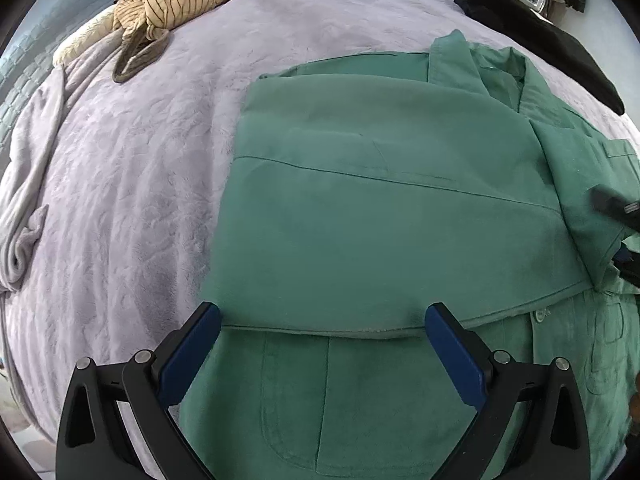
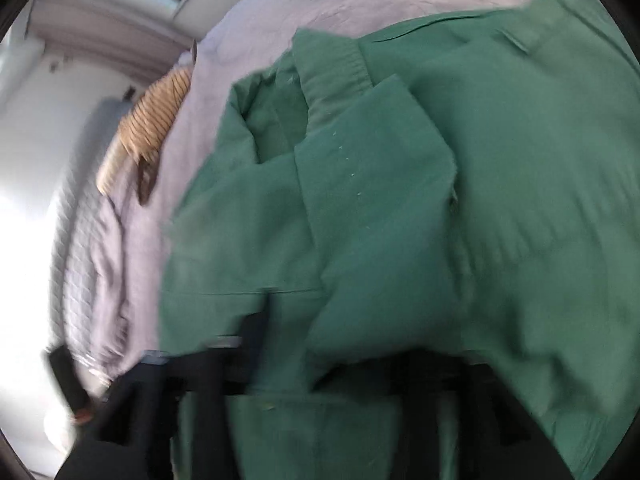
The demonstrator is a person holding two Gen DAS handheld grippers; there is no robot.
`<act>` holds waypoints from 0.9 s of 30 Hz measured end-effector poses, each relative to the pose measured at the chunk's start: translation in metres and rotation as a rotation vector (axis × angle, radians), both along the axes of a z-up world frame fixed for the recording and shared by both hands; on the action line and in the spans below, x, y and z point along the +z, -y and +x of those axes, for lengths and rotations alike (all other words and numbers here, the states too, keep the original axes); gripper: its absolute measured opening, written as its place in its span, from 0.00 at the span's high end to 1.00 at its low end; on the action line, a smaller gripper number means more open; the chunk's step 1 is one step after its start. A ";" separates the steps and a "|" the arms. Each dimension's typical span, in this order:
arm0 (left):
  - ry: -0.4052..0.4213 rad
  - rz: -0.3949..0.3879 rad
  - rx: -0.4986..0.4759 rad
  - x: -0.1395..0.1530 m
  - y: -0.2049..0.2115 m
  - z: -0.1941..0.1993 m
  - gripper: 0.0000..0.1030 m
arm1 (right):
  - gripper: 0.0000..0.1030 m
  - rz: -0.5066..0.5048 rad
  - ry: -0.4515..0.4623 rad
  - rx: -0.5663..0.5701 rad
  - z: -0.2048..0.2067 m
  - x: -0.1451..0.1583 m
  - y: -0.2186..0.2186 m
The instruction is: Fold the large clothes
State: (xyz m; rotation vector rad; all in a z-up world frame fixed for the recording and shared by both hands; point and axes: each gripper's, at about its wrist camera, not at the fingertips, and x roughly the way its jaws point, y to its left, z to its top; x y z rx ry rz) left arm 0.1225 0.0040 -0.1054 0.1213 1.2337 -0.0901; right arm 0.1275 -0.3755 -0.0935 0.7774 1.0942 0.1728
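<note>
A large green jacket lies on the pale lilac bedcover, with one side folded across its front. My left gripper is open and empty, its blue pads spread either side of the folded panel's near edge. In the right wrist view the picture is blurred: the green jacket fills the frame, and a fold of it drapes over my right gripper, whose dark fingers are mostly hidden. The right gripper also shows at the far right of the left wrist view, at the jacket's edge.
A striped beige garment lies at the far left of the bed; it also shows in the right wrist view. A black garment lies at the far right. A bunched grey blanket runs along the left edge.
</note>
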 end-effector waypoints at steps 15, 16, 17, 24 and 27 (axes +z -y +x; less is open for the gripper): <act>0.026 0.016 0.079 0.013 -0.051 -0.004 0.01 | 0.89 -0.440 0.127 0.261 0.034 0.062 -0.112; 0.019 0.015 0.087 0.012 -0.054 -0.003 0.01 | 0.86 -0.456 0.108 0.299 0.036 0.052 -0.128; 0.015 0.011 0.091 0.012 -0.055 -0.004 0.01 | 0.84 -0.453 0.076 0.331 0.038 0.040 -0.139; -0.007 -0.151 0.006 0.018 -0.029 0.012 0.01 | 0.39 -0.262 0.011 0.298 -0.003 0.026 -0.104; -0.046 -0.266 -0.047 0.016 -0.002 0.024 0.01 | 0.39 -0.167 -0.028 0.177 -0.033 0.025 -0.051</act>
